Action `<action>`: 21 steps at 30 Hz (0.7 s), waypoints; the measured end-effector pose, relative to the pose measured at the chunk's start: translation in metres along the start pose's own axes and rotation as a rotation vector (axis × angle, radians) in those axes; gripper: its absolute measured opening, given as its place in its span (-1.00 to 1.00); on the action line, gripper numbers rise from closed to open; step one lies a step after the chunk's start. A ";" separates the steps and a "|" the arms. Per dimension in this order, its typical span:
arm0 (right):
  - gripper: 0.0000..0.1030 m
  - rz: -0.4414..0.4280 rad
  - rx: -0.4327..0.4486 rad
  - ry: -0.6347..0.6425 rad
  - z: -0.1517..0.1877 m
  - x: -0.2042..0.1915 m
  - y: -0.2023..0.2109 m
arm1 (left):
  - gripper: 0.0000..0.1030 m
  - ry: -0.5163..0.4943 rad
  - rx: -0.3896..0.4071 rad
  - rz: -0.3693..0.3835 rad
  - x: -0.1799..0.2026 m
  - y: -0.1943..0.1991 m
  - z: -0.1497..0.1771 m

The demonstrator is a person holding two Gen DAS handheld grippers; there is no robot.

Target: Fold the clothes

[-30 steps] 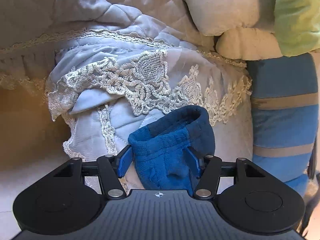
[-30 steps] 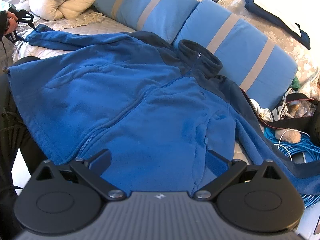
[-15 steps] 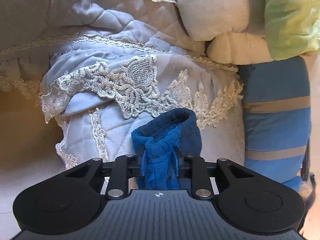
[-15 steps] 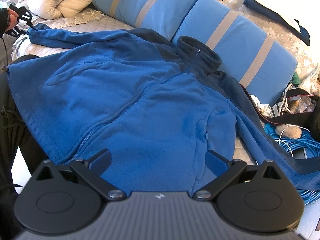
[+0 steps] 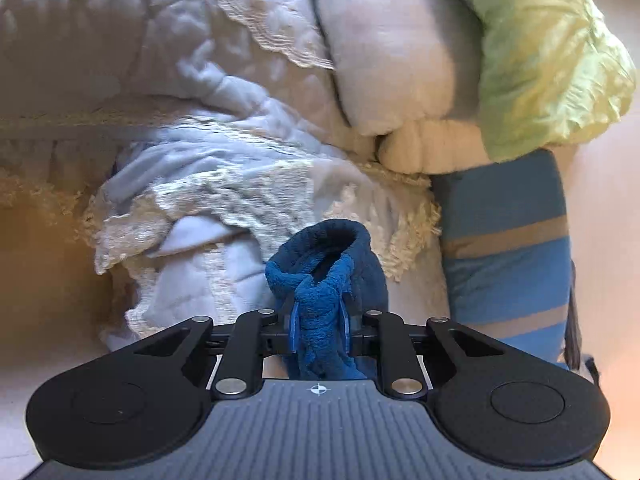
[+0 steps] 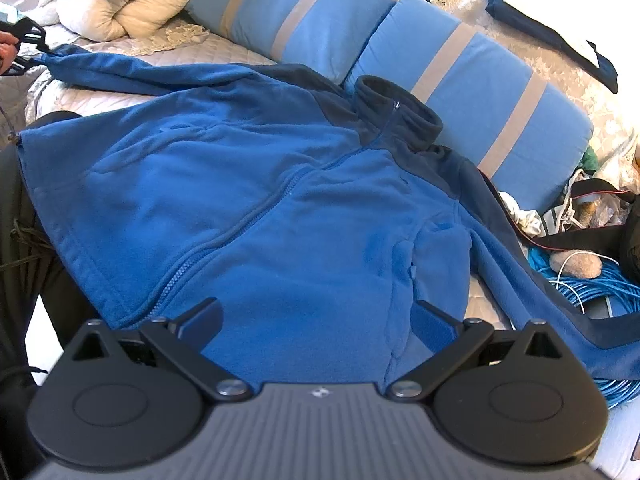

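A blue fleece jacket (image 6: 280,208) lies spread front-up on the bed, zipper closed, collar (image 6: 396,108) toward the pillows. Its one sleeve stretches to the far left, where my left gripper (image 6: 20,46) holds the end. In the left wrist view my left gripper (image 5: 319,330) is shut on the sleeve cuff (image 5: 328,264), which bunches between the pads. My right gripper (image 6: 316,320) is open and empty, hovering over the jacket's lower hem. The other sleeve (image 6: 560,304) trails off to the right.
Two blue striped pillows (image 6: 472,80) lie behind the jacket. A folded cream and green duvet (image 5: 460,60) and a lace-trimmed quilt (image 5: 224,184) sit at the far left. Blue cable coils (image 6: 592,292) and clutter lie at the right edge.
My left gripper has closed on the sleeve cuff and lifted it a little. My right gripper stayed open and moved slightly closer over the jacket.
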State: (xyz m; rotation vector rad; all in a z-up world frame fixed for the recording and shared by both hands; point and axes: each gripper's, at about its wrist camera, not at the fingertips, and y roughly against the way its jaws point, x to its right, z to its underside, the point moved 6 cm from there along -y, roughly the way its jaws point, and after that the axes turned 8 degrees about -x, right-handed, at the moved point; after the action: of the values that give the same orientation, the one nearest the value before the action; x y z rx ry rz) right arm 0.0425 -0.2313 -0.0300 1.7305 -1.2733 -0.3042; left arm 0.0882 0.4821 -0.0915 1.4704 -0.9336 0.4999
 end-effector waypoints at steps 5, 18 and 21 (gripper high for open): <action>1.00 0.003 -0.002 0.003 0.000 -0.001 0.001 | -0.62 0.060 -0.015 -0.048 -0.019 -0.013 -0.001; 1.00 0.004 0.000 -0.004 0.002 -0.002 0.001 | -0.59 0.120 -0.044 -0.009 -0.038 -0.022 0.003; 1.00 0.002 0.002 0.008 0.002 -0.005 0.002 | -0.75 0.080 -0.032 -0.018 -0.036 -0.017 0.004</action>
State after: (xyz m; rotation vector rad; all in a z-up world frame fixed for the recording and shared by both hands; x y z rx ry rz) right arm 0.0377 -0.2283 -0.0310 1.7307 -1.2701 -0.2942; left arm 0.0797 0.4853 -0.1301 1.4186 -0.8610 0.5247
